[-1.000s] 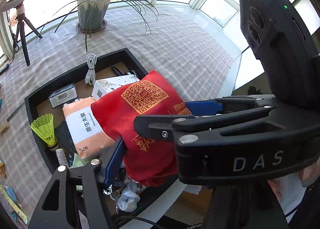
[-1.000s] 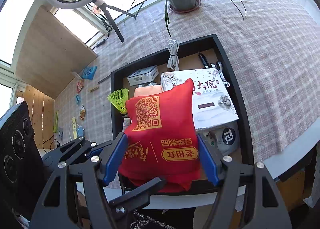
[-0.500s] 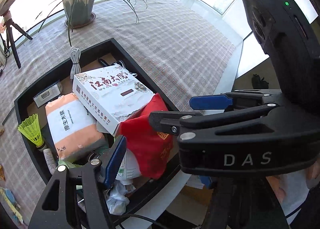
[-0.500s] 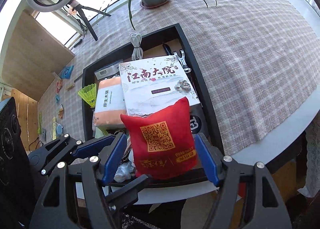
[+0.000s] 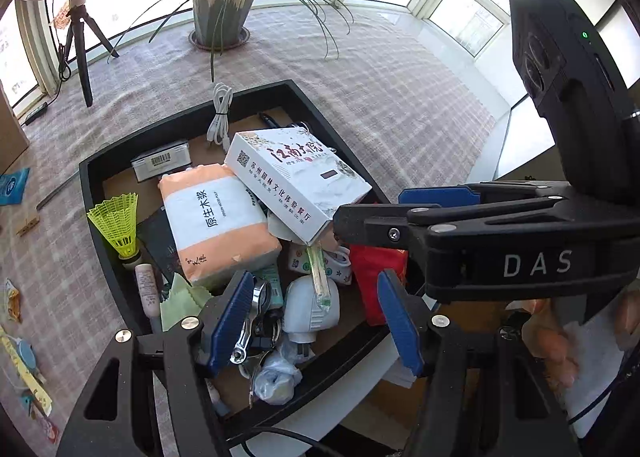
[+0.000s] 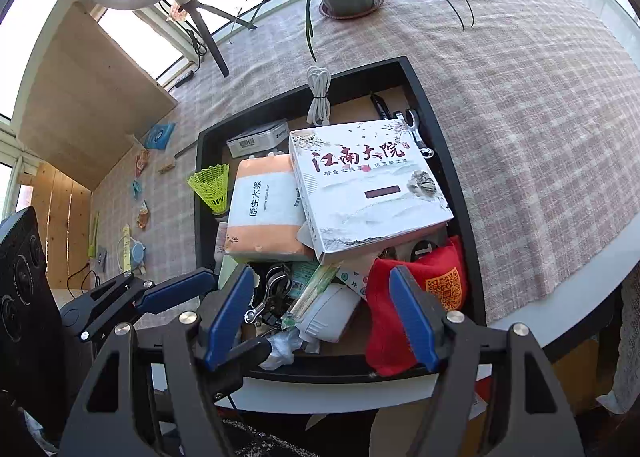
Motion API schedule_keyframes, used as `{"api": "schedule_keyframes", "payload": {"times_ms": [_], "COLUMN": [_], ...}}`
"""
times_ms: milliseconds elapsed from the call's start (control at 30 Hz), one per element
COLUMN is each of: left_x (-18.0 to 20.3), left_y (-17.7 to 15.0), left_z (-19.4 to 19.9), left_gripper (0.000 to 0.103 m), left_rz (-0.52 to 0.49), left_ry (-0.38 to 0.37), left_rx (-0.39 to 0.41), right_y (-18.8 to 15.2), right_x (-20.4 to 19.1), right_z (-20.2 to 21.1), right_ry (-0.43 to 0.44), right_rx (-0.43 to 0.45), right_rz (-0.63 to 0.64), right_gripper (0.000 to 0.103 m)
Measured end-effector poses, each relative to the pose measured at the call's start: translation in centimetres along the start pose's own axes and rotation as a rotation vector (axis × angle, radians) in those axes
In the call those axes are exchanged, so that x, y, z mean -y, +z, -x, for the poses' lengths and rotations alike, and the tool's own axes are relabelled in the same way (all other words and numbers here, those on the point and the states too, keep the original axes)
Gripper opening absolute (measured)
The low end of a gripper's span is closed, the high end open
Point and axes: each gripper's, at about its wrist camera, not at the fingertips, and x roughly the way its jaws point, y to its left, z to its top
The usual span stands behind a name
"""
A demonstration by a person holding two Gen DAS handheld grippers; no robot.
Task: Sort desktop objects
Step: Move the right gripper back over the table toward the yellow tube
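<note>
Black tray (image 6: 460,193) crowded with objects. Red cloth pouch (image 6: 440,281) with a gold QR print lies slumped in the near right corner. A white printed box (image 6: 368,185) rests tilted across the middle, overlapping an orange-and-white tissue pack (image 6: 264,213) to its left. Yellow shuttlecock (image 6: 212,187) stands at the left wall; coiled white cable (image 6: 319,101) drapes the far rim.

White box (image 6: 368,185) lid: "江南大院" in red/black. Its side panel, left wrist view: "苏州园林文化体验餐厅". Orange tissue pack (image 5: 218,223) label: "原生木浆", "VIRGIN WOOD PULP". Right gripper (image 5: 432,199) body: "DAS". Red pouch (image 6: 416,297), near right: QR code, unreadable.
</note>
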Motion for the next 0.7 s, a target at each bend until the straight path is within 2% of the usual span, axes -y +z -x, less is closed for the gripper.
{"api": "schedule_keyframes", "payload": {"times_ms": [300,567,700], "left_x": [-8.7,-20.1,-25.5], "left_y": [-3.9,-10.4,-13.3], "left_z": [5.5,10.7,12.9], "left_gripper": [0.062,0.062,0.061], "left_rz": [0.157,0.382,0.473], "left_ry": [0.1,0.216,0.276], "left_rx": [0.073,0.13,0.143], "right_y": [1.2,0.2,-1.2], "right_x": [-9.0,-20.8,-26.3], "right_z": [-3.7,-8.4,-10.6], "right_ry": [0.091,0.157,0.177], "right_rx": [-0.057,-0.135,-0.177], "right_rz": [0.17,0.404,0.503], "right_gripper": [0.07,0.069,0.063]}}
